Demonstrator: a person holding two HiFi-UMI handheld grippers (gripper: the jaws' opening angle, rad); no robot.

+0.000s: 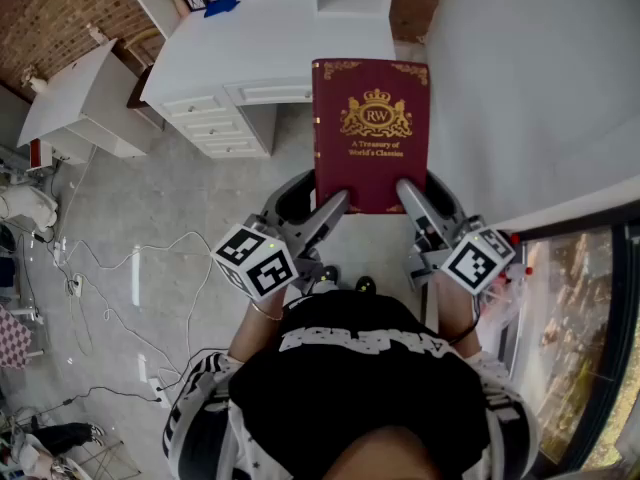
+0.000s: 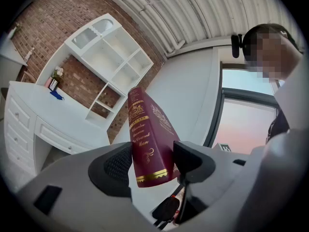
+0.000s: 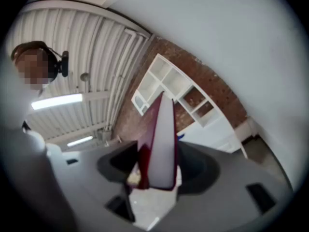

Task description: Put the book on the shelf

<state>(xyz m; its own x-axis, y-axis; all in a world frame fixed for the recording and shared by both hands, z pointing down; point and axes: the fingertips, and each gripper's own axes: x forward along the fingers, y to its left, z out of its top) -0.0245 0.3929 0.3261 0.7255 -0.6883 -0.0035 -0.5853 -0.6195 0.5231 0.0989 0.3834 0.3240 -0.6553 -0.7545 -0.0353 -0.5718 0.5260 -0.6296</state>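
A dark red hardback book (image 1: 370, 133) with a gold crest lies flat in the air, cover up, carried by both grippers at its near edge. My left gripper (image 1: 335, 206) is shut on the near left corner by the spine (image 2: 147, 139), whose gold lettering shows between the black pads (image 2: 118, 166). My right gripper (image 1: 408, 193) is shut on the near right corner, where the white page edge (image 3: 161, 144) stands between its jaws. Ahead, the white shelf unit (image 2: 113, 62) (image 3: 174, 86) rises on a white desk (image 1: 270, 38) against a brick wall.
The desk has drawers (image 1: 215, 128) on its left side. A small white table (image 1: 85, 98) stands further left, and cables (image 1: 150, 268) trail over the grey floor. A white wall (image 1: 530, 78) and a window (image 1: 570, 338) run along the right.
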